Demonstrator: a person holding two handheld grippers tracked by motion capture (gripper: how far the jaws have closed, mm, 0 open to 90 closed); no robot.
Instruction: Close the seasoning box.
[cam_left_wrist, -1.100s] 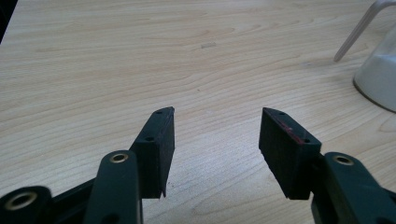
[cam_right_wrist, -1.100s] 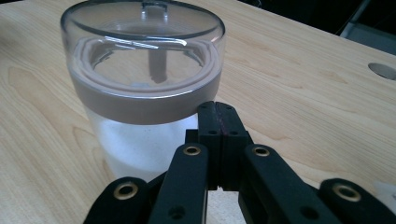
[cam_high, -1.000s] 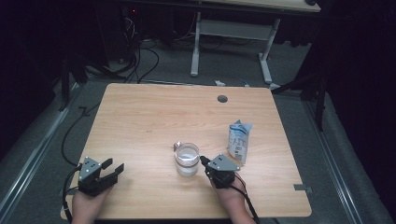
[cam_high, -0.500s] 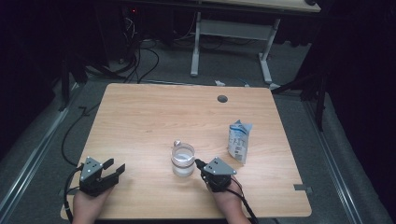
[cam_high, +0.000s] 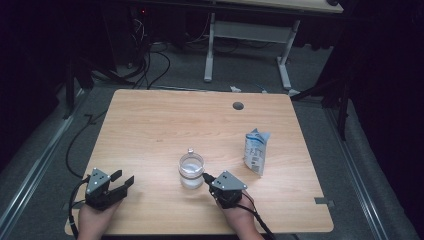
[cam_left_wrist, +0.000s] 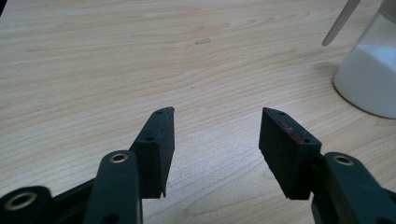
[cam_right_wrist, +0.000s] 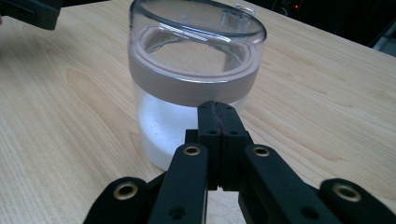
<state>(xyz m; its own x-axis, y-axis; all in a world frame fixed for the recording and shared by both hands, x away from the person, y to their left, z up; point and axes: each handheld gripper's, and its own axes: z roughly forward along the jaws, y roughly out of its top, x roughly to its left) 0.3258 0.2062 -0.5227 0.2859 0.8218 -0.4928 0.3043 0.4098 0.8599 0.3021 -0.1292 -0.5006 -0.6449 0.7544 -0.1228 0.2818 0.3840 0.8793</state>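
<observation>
Jar of white powder: handling and grip points

Jar (cam_high: 191, 170) stands upright on the table (cam_high: 150, 130), left of the pouch (cam_high: 256, 151), part-filled with white powder. Clear hard plastic: likely light, rigid, slippery. Grip the grey band below the lid. Right gripper (cam_right_wrist: 218, 112), jaws pressed together and empty, sits against the jar; left gripper (cam_high: 122, 179) stands wide, empty, well apart.

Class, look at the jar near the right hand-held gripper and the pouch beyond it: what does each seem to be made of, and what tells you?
Jar: probably clear glossy plastic; you see white powder through it, and the rim shows highlights. Pouch: likely thin printed plastic film or paper; its top looks crumpled.
</observation>
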